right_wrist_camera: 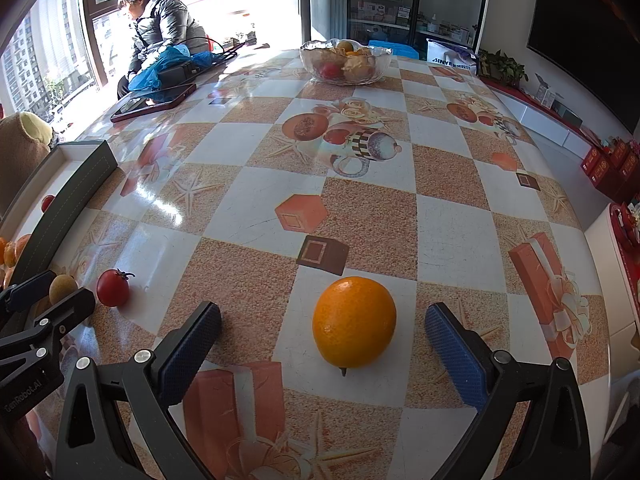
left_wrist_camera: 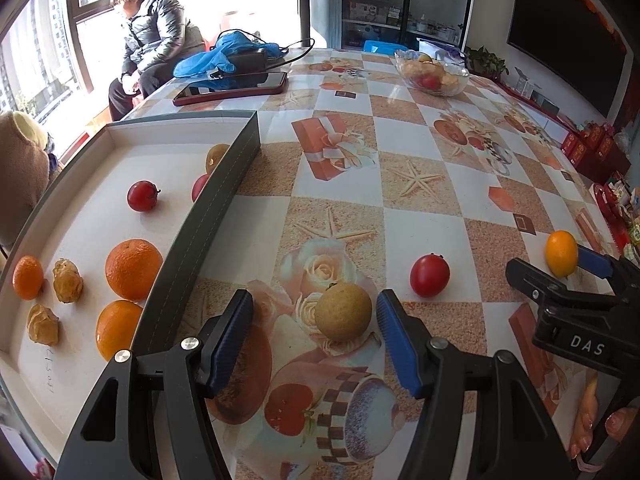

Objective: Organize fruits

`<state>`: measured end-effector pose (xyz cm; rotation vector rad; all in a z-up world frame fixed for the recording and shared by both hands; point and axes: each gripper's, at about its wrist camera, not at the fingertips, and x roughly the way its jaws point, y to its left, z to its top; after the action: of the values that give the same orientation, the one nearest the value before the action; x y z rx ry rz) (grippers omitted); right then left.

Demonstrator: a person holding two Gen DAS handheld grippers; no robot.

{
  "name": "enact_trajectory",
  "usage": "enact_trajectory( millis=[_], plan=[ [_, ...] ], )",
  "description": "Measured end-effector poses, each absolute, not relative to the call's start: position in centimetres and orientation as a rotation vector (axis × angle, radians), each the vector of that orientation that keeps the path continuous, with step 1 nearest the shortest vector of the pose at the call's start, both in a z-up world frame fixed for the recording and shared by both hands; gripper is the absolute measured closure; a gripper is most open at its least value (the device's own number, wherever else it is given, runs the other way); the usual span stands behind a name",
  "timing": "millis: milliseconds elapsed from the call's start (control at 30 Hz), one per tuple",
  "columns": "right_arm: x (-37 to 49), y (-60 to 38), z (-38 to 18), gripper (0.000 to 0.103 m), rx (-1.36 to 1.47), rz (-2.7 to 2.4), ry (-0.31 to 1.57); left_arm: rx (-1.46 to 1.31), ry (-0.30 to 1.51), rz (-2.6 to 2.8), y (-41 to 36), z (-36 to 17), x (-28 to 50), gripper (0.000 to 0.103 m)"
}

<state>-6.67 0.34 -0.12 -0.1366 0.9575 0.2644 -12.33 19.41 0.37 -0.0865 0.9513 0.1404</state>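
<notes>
Longan [left_wrist_camera: 343, 312] left view, orange [right_wrist_camera: 354, 322] right

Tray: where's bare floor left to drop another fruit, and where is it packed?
In the tray, bare floor lies at the far end, beyond the tomato, and in the strip between that tomato and the big orange. The near end is crowded: two oranges, a small orange and two wrinkled dried fruits sit close together.
</notes>
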Motion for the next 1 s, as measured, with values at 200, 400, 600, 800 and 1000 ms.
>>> enact_trajectory(
  millis=[200,400,600,800,1000],
  plan=[
    [-6.67,0.37,-0.13,0.001,-0.137,0.264,0.958,-0.087,0.951,0.139,19.4,0.36,-12.32,0.035],
    [-6.66,0.33,-0.12,0.001,-0.137,0.264,0.958,-0.087,0.951,0.141,19.42,0.38,-12.33,0.035],
    [-6.65,0.35,-0.12,0.001,-0.138,0.263,0.958,-0.087,0.951,0.14,19.4,0.36,-12.32,0.035],
    [-6.49,0.37,-0.08,0.001,-0.137,0.257,0.959,-0.085,0.961,0.136,19.34,0.44,-12.09,0.037],
    [-6.09,0.55,0.02,0.001,-0.137,0.252,0.985,-0.06,0.968,0.125,18.52,0.87,-11.9,0.064]
  ],
)
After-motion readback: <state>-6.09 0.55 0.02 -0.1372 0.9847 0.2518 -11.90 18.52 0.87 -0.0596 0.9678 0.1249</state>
